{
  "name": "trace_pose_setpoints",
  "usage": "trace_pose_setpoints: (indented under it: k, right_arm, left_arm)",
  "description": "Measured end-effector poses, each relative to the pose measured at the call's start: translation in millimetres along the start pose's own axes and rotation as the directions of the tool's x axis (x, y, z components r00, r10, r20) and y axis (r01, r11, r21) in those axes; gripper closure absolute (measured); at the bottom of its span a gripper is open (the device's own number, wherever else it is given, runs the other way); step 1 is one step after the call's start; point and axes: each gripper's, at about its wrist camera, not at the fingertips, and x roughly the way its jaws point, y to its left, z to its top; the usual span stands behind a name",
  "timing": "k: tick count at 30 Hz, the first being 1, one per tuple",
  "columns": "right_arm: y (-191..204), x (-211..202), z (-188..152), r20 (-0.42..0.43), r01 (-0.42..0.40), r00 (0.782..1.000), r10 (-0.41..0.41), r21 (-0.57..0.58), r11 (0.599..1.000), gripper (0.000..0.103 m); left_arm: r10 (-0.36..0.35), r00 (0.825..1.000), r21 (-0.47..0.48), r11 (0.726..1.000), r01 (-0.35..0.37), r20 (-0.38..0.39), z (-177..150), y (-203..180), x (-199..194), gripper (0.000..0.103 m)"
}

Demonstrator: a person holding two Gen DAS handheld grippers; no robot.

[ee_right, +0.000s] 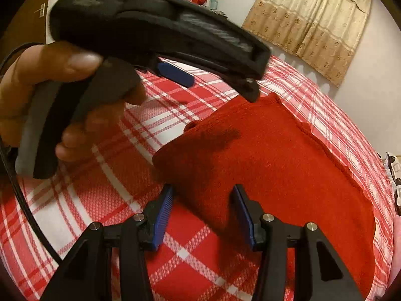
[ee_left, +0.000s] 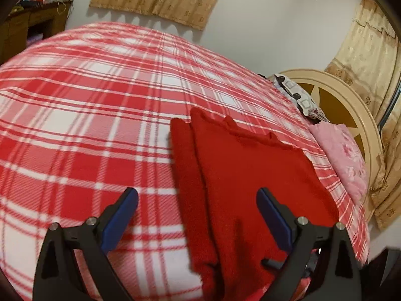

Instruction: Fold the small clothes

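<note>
Your left gripper point(ee_left: 196, 202) and right gripper point(ee_right: 203, 195) both stand released above the folded red knitted garment point(ee_right: 275, 165) on the red-and-white checked blanket point(ee_left: 87, 95).

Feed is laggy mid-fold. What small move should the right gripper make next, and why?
Probably ease the right gripper forward and down, then close on the near edge of the red knit garment. Its jaws stand open with nothing pinched, the edge lies just ahead between them, and the left gripper is open too.
</note>
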Motion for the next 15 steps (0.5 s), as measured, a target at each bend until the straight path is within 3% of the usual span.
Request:
trace_pose_setpoints:
  k: [9,15]
  right_arm:
    - [0,4,4,0.01,0.011,1.0,-0.011,-0.003,1.0,0.053]
    - [2,3,6,0.016,0.033,0.999,-0.033,-0.029,0.999,0.053]
  left_arm:
    - [-0.033,0.998,0.016,0.999,0.034,-0.062,8,-4,26,0.008]
    - [-0.07,0.994,-0.044,0.997,0.066,-0.084,11,6,34,0.021]
